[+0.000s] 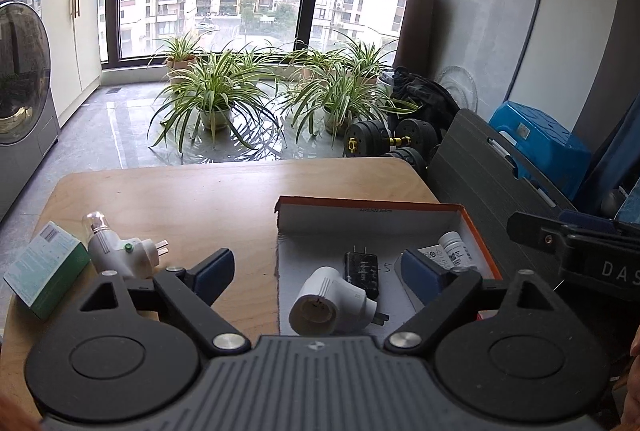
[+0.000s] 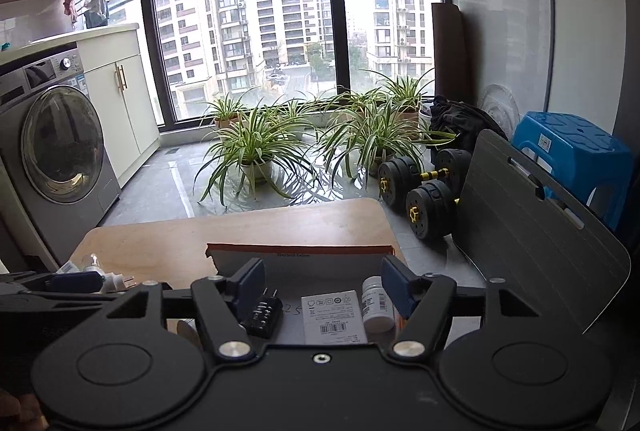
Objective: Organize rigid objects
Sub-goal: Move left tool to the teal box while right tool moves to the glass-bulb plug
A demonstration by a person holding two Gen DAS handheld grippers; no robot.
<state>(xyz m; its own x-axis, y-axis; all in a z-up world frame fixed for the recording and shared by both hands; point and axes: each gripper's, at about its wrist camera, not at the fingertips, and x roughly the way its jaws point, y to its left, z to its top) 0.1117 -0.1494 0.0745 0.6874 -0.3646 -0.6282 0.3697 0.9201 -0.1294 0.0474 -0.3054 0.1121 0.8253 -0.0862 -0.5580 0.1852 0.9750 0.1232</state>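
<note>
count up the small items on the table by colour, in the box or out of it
white: 4 - plug adapter, pill bottle, flat carton, adapter with bulb
black: 1 - charger
green: 1 - box
total: 6

Daylit window [image 2: 248, 31], potted plants [image 2: 256, 147], washing machine [image 2: 52, 135], grey floor [image 2: 160, 187]
</note>
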